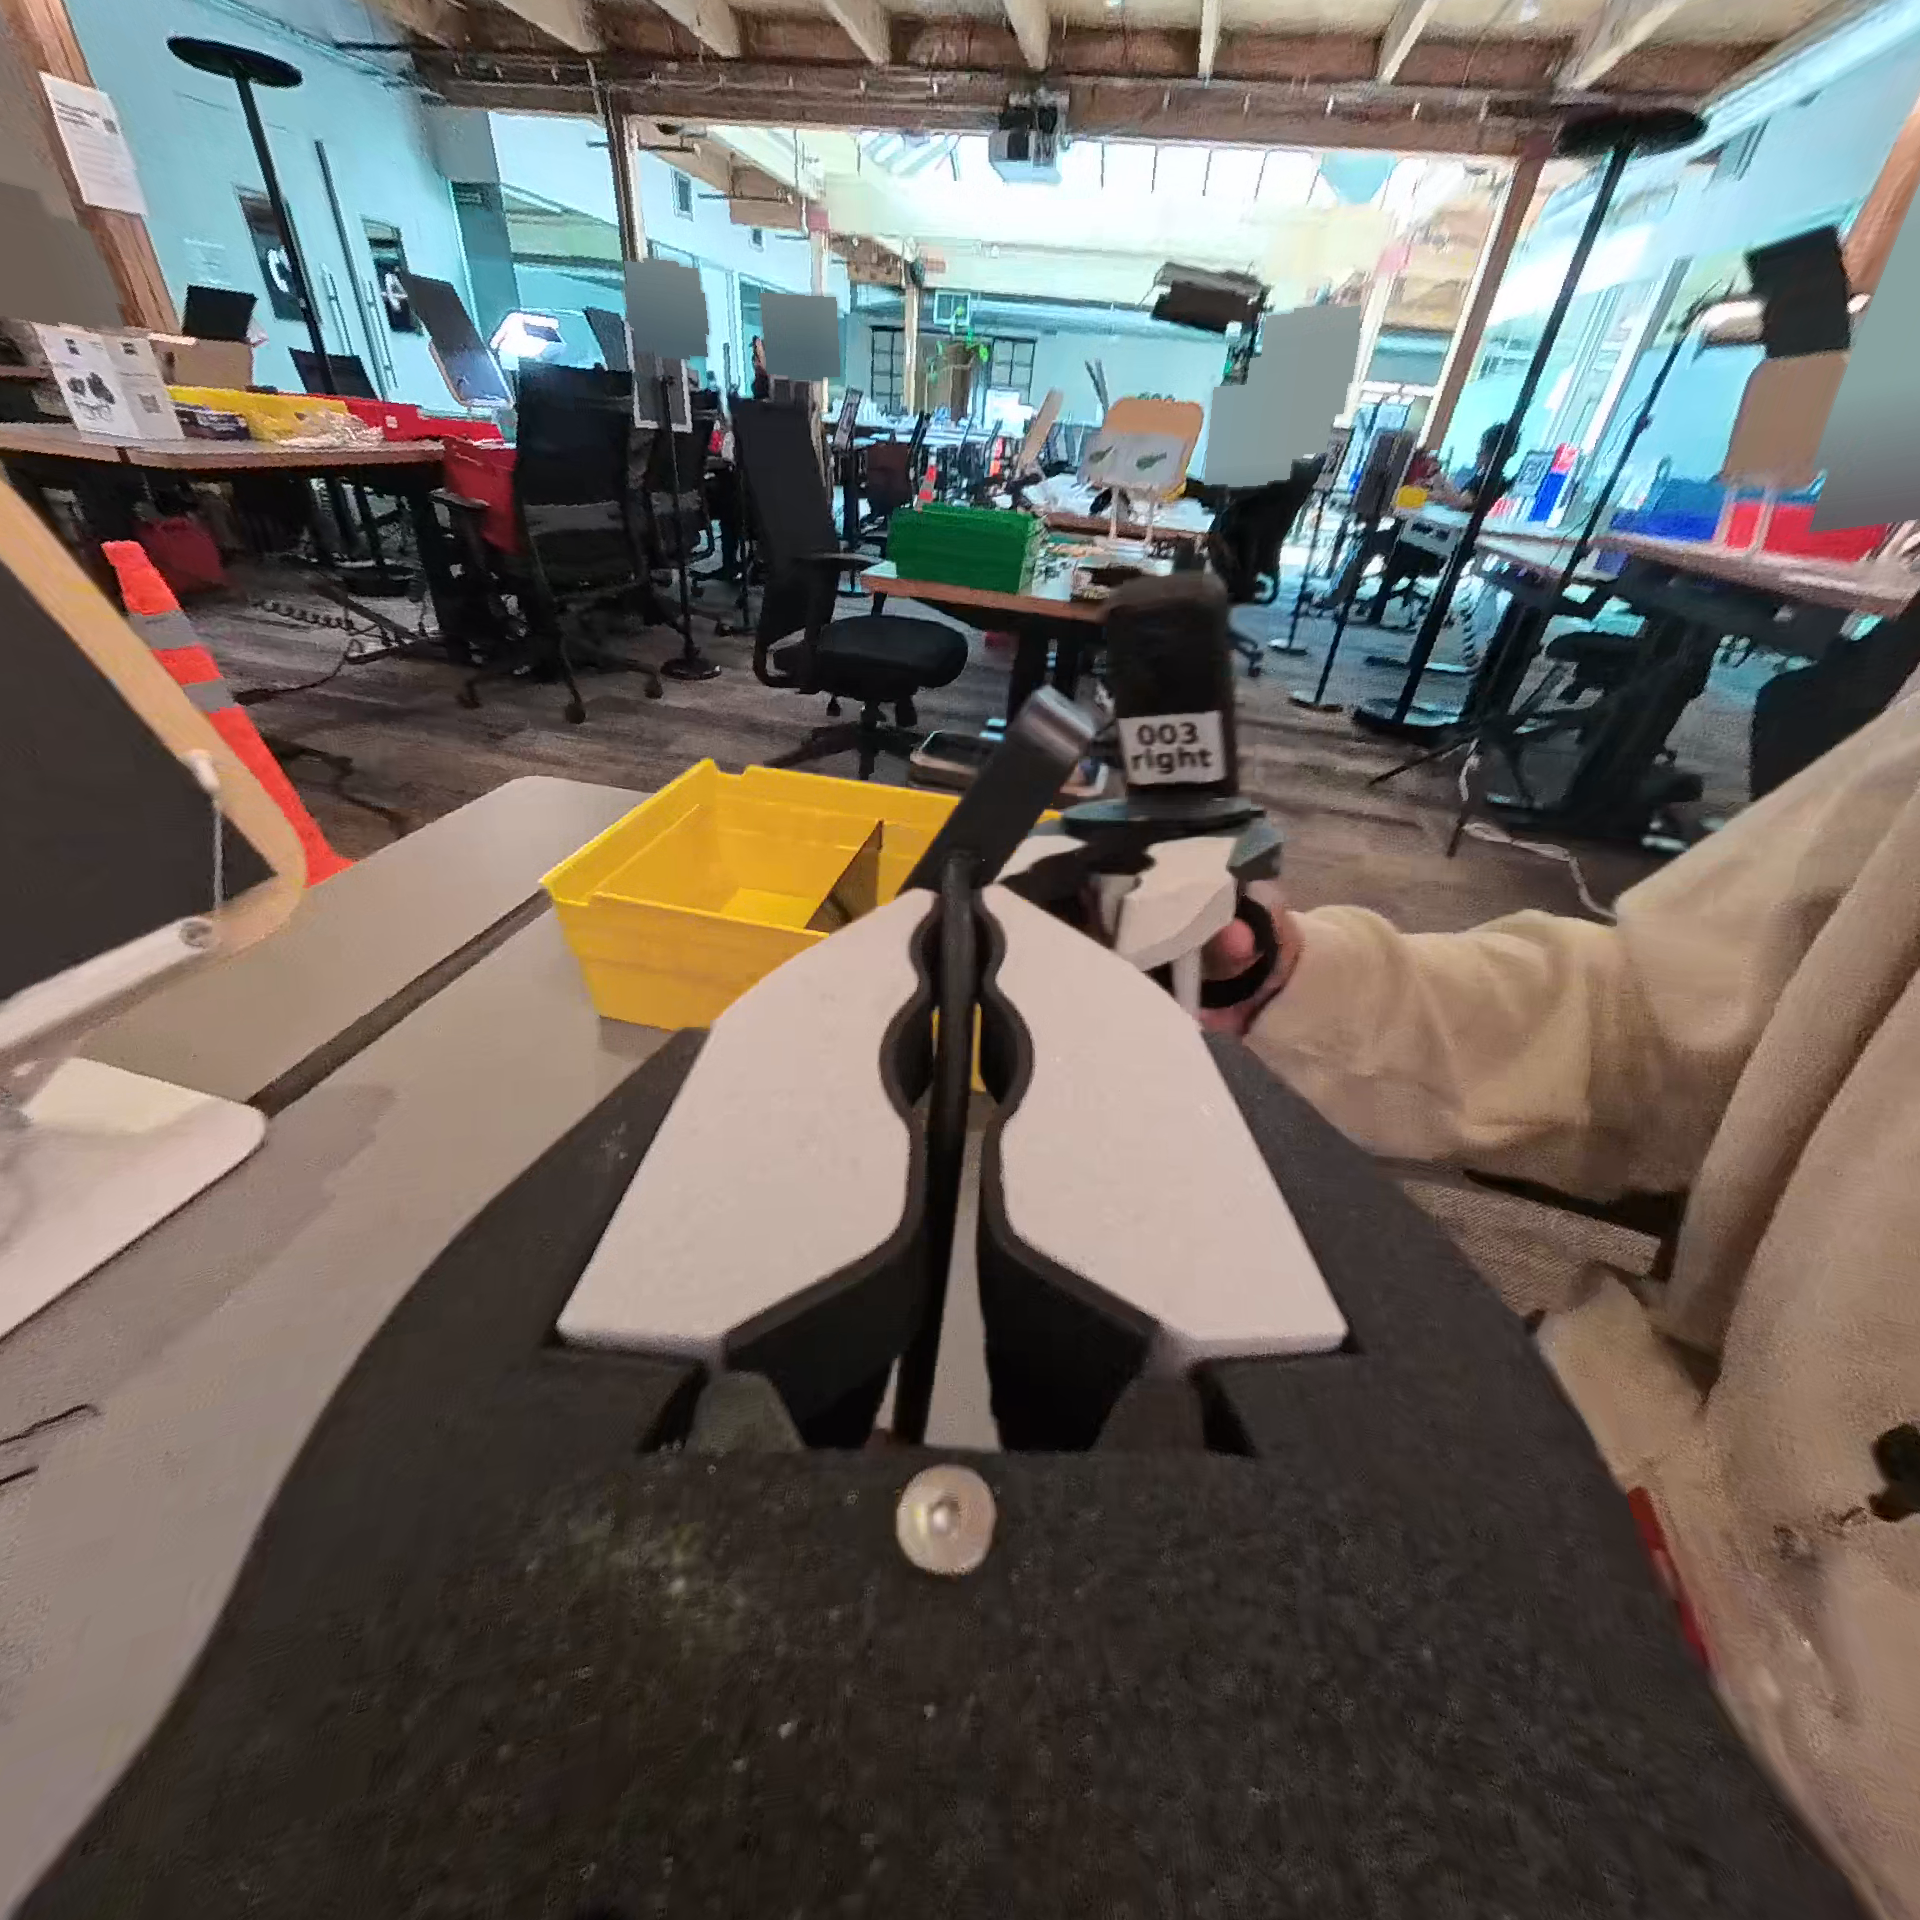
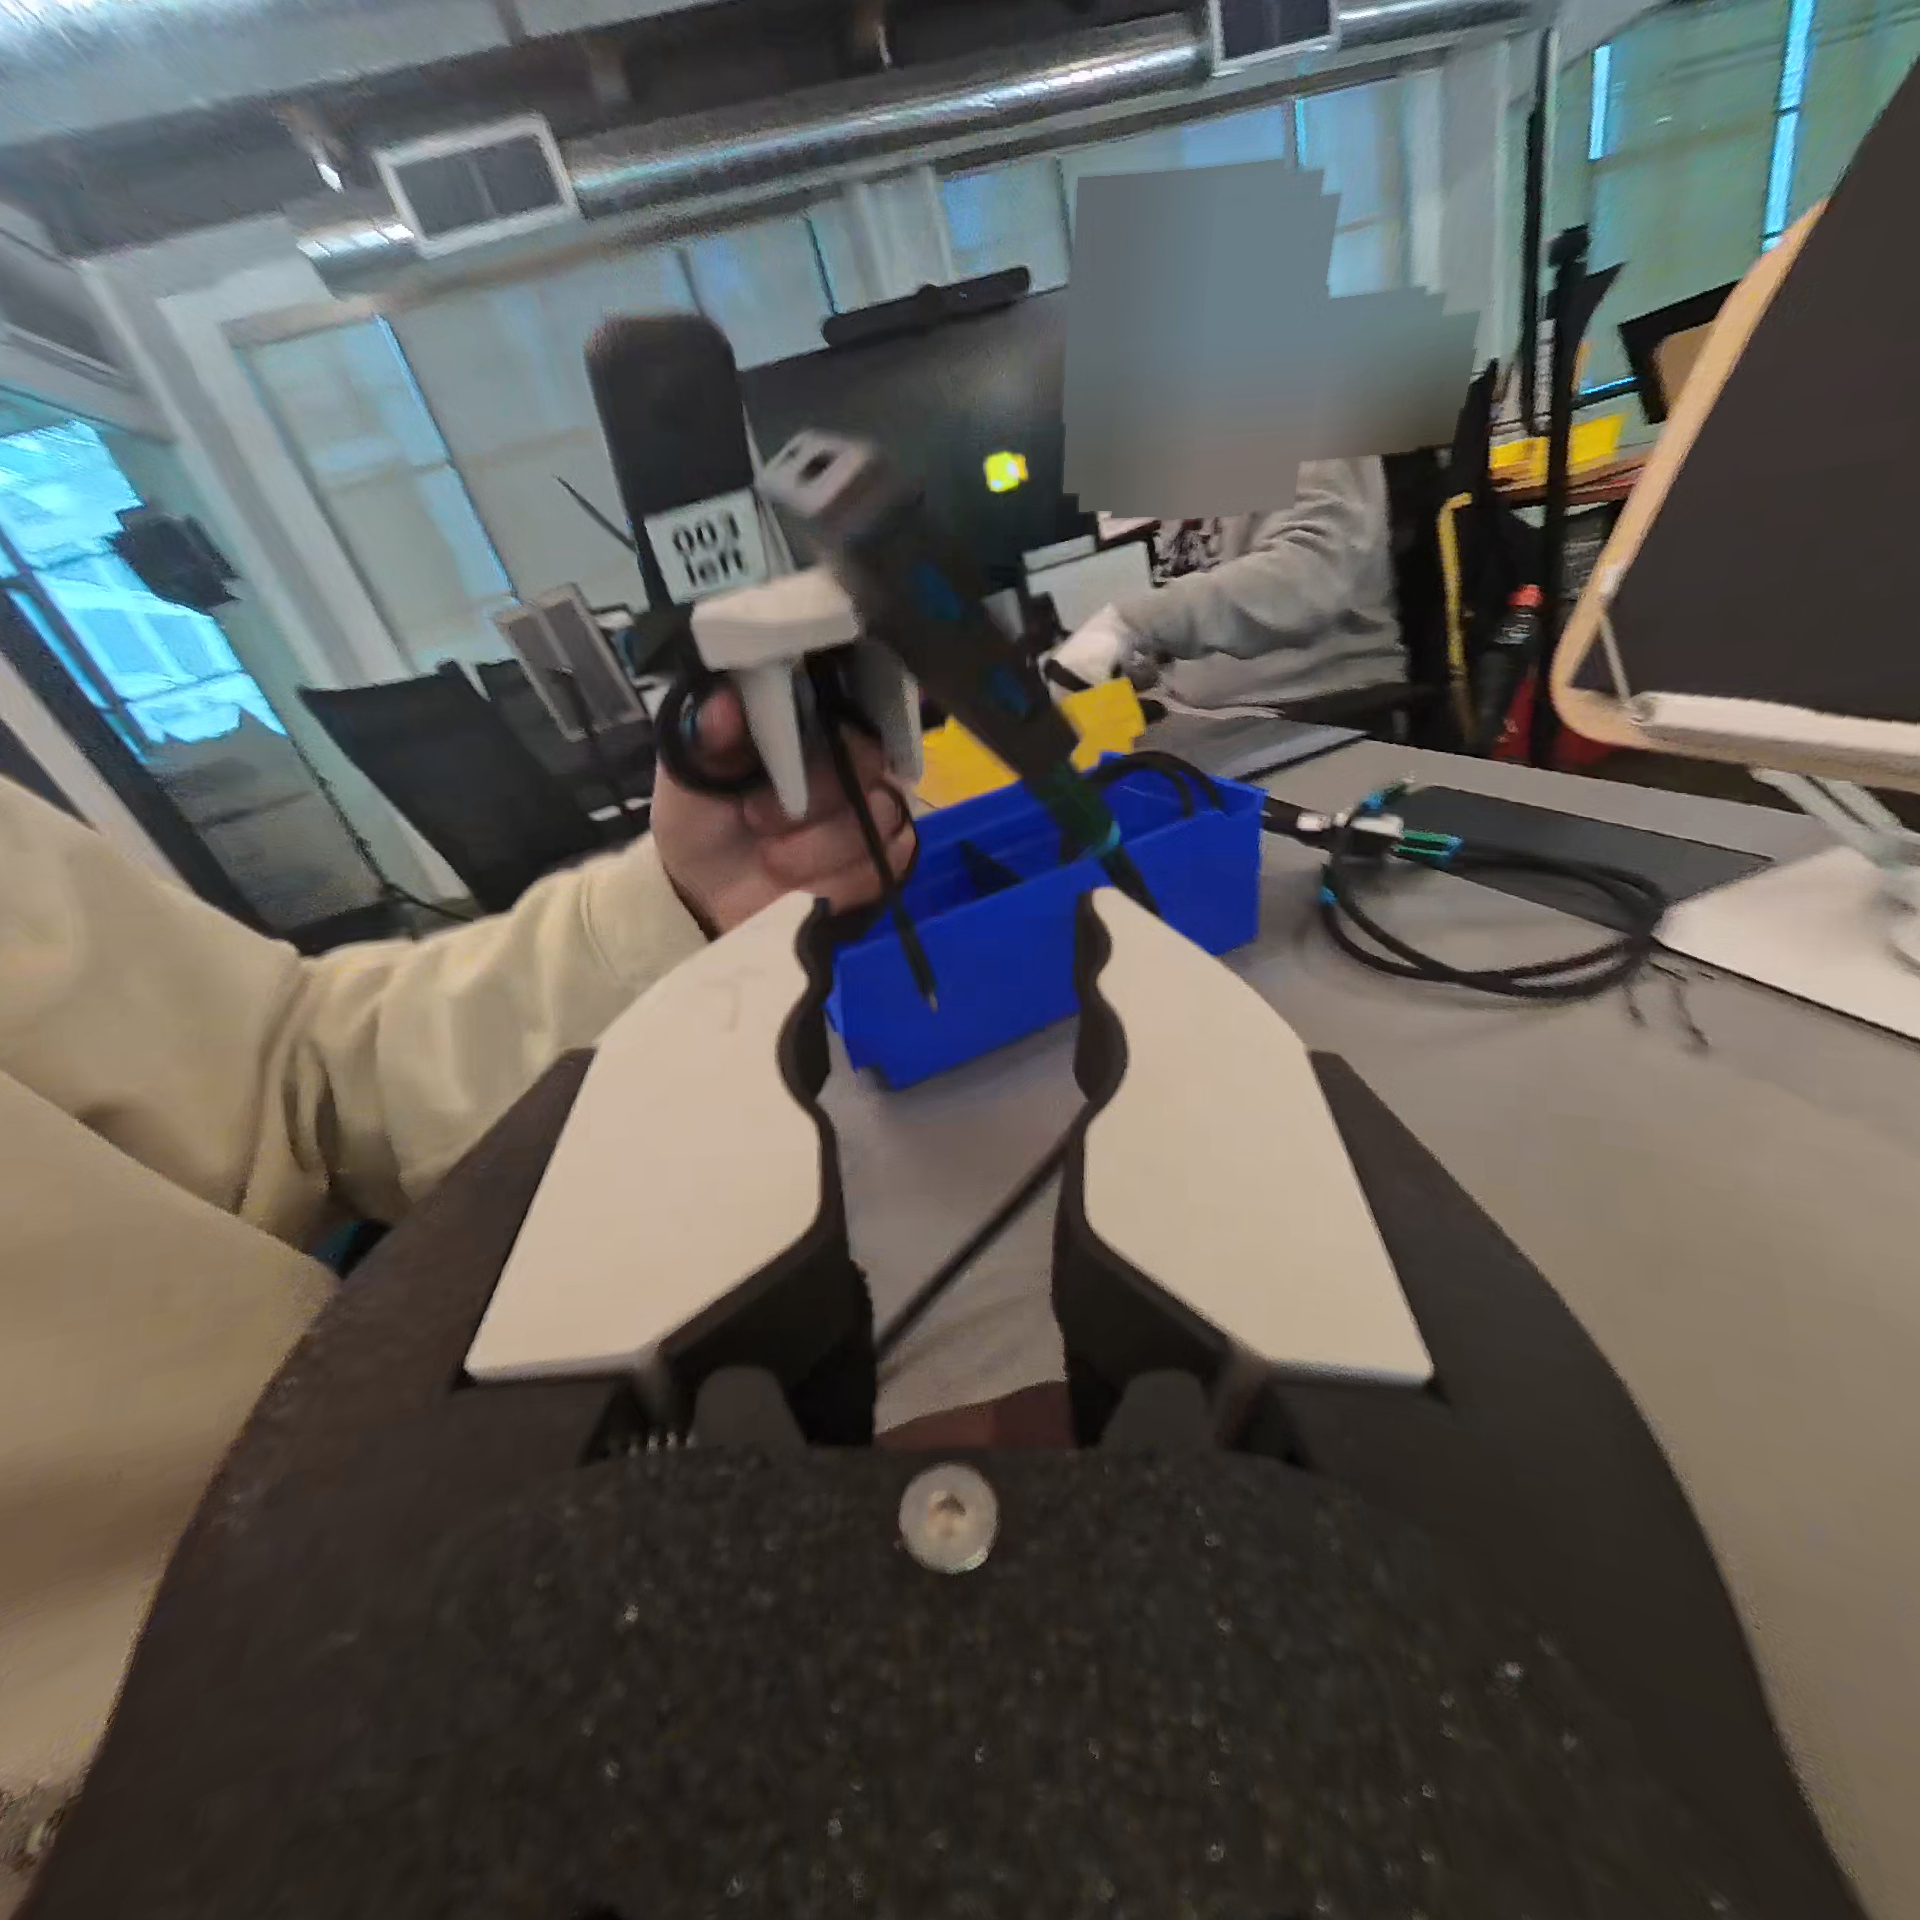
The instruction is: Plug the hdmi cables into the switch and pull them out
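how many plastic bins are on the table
2. A yellow bin sits on the grey table ahead of the left gripper; a blue bin, with cables in it, sits ahead of the right gripper. Others may lie out of view.

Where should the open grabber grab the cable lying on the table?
Probably the stiff plug end, not the floppy loop. It lies flat on the table, so the right gripper should come down from above, one finger each side.
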Demonstrator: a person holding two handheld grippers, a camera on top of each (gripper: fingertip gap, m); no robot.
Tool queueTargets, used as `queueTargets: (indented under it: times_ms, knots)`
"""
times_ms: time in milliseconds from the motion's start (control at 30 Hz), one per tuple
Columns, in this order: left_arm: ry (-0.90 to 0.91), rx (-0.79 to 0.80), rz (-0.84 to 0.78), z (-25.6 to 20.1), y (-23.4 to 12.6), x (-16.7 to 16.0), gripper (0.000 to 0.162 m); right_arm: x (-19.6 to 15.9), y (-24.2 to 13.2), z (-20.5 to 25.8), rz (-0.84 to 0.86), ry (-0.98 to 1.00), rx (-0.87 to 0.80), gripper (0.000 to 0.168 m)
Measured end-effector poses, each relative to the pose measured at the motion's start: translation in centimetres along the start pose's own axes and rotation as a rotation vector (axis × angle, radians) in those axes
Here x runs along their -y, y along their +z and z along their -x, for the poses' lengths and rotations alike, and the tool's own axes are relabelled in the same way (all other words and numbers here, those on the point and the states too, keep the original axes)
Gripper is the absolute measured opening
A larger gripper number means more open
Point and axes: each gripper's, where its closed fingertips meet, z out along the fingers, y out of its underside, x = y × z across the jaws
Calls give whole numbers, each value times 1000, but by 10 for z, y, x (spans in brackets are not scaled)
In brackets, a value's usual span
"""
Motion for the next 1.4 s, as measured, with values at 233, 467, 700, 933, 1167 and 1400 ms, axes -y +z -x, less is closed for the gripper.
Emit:
queueTargets:
  times_ms: [233, 467, 700, 933, 1167, 1400]
  knots:
    - [-188, -59, -74, 4, -5, -17, 2, 11, 31, -8, -66, -163, 9, 20]
    - [-341, 174, 159, 43, -25, -56, 63, 12, 35, -22, 244, -639, -316, 16]
    - [294, 411, 524, 33, -38, -59, 53, -24, 42, -30, 651, -959, -383, 14]
    - [647, 298, 884, 26, -27, -104, 18, -45, 60, 4, 711, -910, -142, 14]
    - [791, 308, 680, 27, -28, -107, 16, -40, 33, 8, 545, -629, -96, 15]
    - [843, 273, 581, 16, -32, -112, 16, -57, 11, 2, 466, -150, 24, 25]
